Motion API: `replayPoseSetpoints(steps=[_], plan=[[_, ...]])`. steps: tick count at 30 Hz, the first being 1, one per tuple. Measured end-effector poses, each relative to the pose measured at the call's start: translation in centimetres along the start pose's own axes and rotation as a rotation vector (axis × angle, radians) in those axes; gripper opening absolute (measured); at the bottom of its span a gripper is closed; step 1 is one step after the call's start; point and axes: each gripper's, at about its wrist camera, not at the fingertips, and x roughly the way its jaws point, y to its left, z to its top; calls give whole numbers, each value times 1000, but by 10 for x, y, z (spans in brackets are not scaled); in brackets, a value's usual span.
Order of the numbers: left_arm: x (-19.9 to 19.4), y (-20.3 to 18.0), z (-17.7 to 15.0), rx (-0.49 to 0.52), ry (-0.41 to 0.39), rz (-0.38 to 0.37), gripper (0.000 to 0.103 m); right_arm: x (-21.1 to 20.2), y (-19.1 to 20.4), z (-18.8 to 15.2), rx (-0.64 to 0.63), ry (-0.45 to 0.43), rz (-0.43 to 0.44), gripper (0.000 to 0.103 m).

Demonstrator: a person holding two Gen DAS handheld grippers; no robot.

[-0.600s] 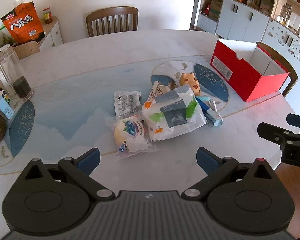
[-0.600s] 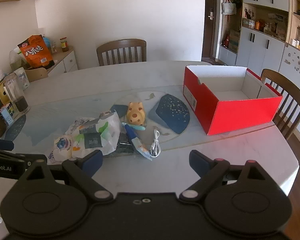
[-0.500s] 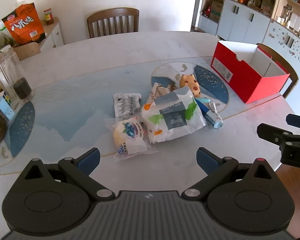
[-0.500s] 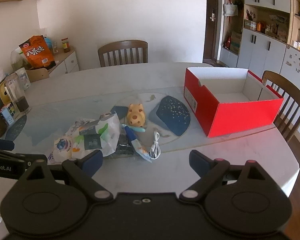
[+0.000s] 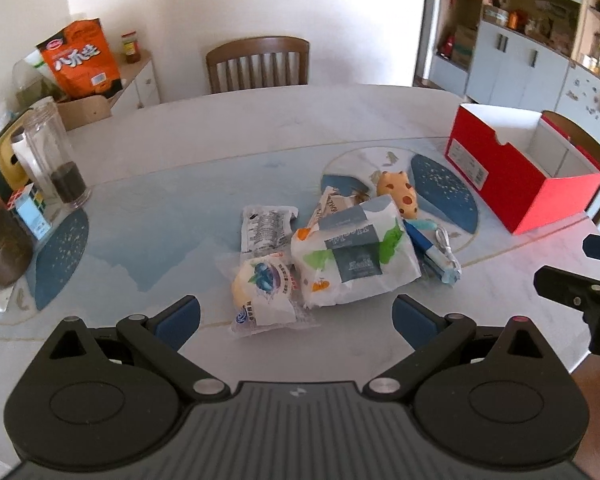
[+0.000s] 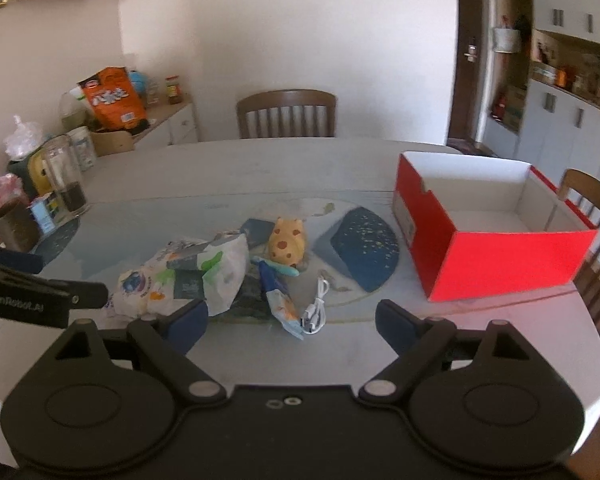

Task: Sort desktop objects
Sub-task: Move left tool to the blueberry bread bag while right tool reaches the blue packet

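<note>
One red box (image 6: 500,264) on table (image 6: 340,168), seemingly empty; both grippers' jaws wide, holding nothing.

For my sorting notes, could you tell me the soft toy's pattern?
Yellow with orange-red spots: the soft toy, clearest in the right wrist view.

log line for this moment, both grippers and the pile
left gripper: open, empty | right gripper: open, empty | pile of packets: on table, untouched | red box: empty
</note>
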Motion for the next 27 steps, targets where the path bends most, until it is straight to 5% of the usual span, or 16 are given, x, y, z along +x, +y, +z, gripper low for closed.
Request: replayPoseSetpoints(steps=[14, 27], plan=[[41, 16, -6, -5, 17, 50, 102, 33, 0, -7, -69, 20, 74, 78], [97, 26, -13, 47, 73, 32, 102, 95, 4, -15, -103, 114, 9, 58]])
